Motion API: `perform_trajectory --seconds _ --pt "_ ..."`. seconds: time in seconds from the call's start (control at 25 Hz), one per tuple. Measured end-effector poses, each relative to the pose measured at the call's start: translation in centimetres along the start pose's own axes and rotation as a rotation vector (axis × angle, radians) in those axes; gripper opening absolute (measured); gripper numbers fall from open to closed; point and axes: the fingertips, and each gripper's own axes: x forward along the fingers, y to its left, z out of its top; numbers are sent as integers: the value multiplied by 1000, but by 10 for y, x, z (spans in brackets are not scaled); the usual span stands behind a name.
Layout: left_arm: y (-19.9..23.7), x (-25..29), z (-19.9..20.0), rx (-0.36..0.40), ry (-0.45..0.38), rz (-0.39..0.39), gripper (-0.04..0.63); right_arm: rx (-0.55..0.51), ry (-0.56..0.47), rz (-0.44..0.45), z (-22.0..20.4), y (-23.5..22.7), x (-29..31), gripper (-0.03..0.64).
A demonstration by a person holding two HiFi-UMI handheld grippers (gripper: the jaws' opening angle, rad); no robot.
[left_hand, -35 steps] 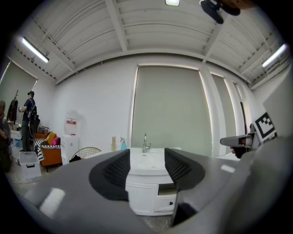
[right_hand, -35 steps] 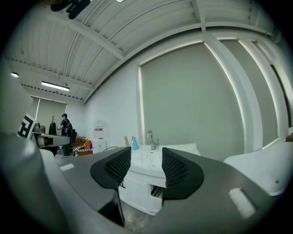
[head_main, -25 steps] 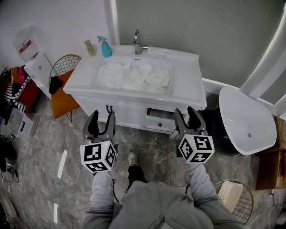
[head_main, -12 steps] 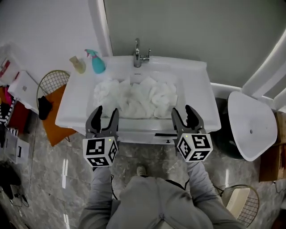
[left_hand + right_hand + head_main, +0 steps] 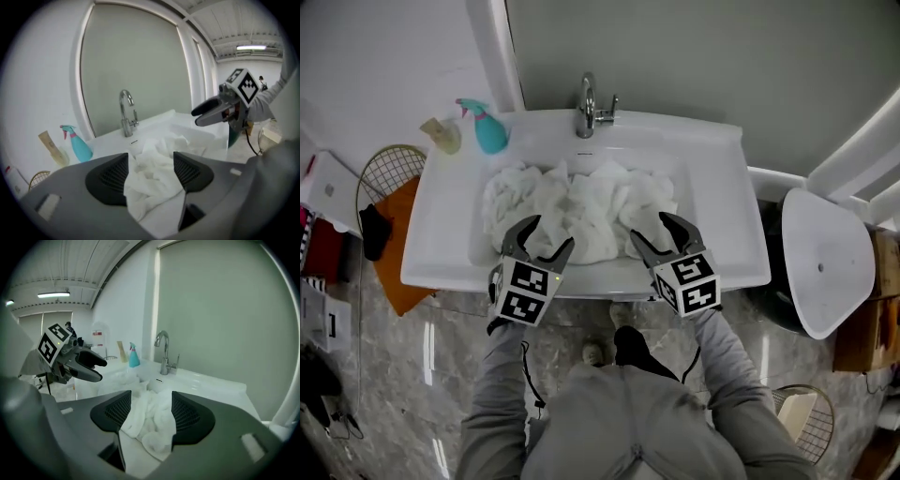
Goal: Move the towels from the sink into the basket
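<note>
**While towels (image 5: pixel 581 202) sit in the sink (image 5: pixel 717 192), jaws spread**

Both the left claw (image 5: pixel 550 234) and the right claw (image 5: pixel 649 228) have just been opening, jaws apart and pinching nothing. White cloth shows through each gap, heaped below the tap (image 5: pixel 589 98).

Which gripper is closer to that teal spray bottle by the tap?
Left. The left gripper is over the towels on the side of the spray bottle; the right gripper is across the sink. Both just opened wider, nothing pinched.

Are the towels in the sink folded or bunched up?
Bunched up: the towels lie in a crumpled heap across the sink, with no neat folds showing.
</note>
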Motion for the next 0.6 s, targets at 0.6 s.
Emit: perform_trajectory --seconds 0.6 --pt "-32 106 -90 -43 477 -199 411 -315 377 281 -61 -8 180 345"
